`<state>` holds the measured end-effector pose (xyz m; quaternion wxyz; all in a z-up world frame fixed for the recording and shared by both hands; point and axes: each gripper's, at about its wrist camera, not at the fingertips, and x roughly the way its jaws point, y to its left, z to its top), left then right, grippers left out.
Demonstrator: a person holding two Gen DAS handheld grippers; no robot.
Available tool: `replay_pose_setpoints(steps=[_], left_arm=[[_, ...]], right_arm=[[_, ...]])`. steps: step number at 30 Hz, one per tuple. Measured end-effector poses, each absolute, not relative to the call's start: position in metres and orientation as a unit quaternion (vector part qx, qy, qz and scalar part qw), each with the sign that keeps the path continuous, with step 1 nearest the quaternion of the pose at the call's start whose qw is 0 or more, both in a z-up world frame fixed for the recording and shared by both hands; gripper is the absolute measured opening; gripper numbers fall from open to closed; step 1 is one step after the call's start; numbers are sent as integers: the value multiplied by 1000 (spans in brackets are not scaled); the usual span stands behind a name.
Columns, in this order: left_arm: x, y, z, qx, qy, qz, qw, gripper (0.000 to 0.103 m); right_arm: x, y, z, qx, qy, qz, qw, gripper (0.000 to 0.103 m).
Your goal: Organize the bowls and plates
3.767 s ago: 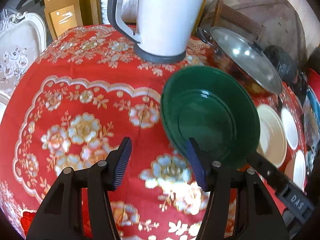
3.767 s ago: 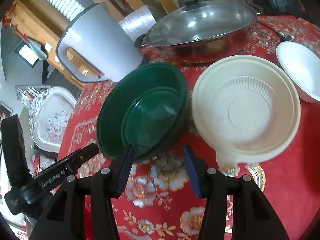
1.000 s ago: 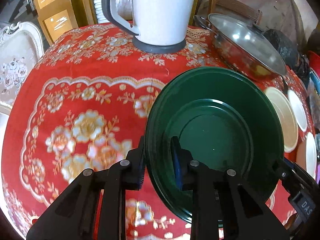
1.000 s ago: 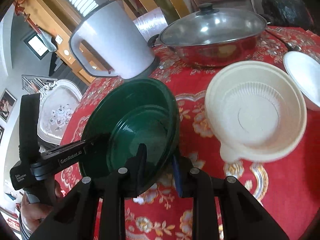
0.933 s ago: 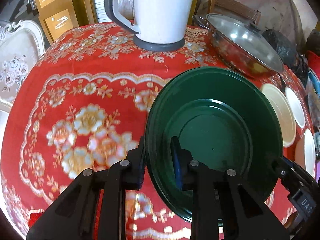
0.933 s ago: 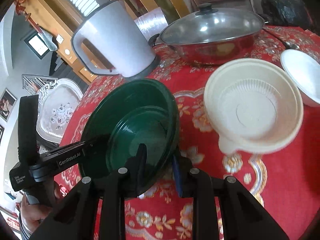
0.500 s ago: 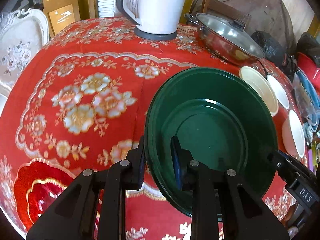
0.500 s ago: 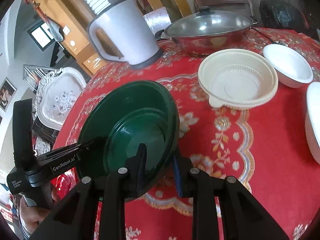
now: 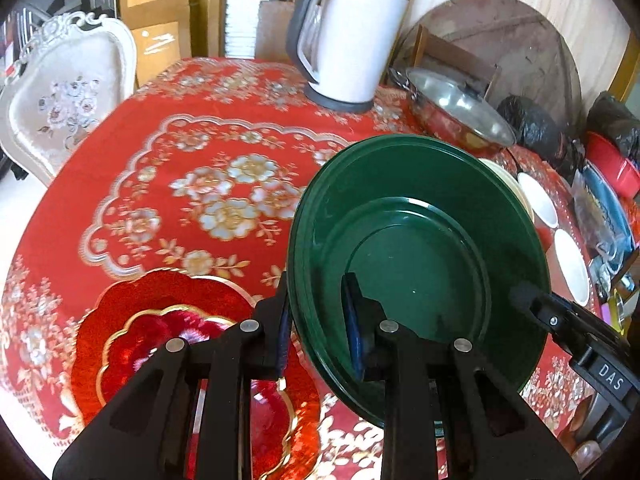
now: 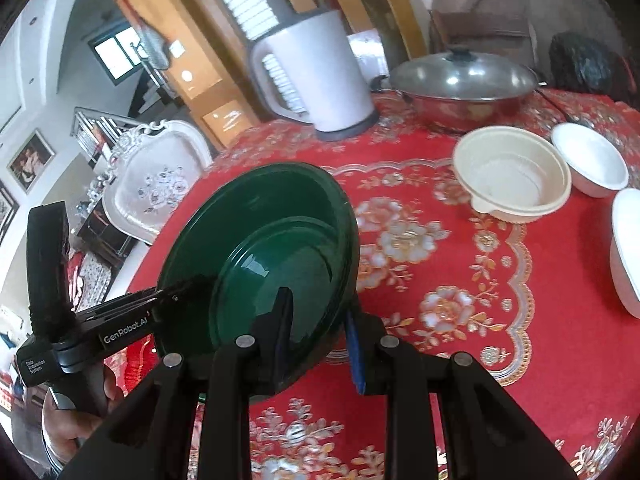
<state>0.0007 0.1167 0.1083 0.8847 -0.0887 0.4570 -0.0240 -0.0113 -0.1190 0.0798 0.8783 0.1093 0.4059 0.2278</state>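
Tablecloth point(image 9: 168, 152), red with gold flowers; ornate white chair point(image 9: 68, 96) just beyond.

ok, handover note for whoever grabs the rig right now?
Left gripper: shut on the rim of the green bowl.
Right gripper: shut on the opposite rim of the same bowl, which is held tilted above the red tablecloth.
Red scalloped plate lies on the cloth, low in the left wrist view.
Cream bowl and two white bowls sit apart near the lidded wok.
Done: green bowl picked up.
Left: set it down, group the other bowls.
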Motion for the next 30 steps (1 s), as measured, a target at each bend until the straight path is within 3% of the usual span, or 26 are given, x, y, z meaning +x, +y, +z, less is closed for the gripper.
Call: replay_pose_setpoints(steps=[12,30], left_arm=[[-68,177,121,-124,430,16,894,23],[-121,239,78,-174,438,68,879,23]], right_arm=[[-35,-58,90,72,400,283,869,28],[-56,24,55,10,440,329,835,28]])
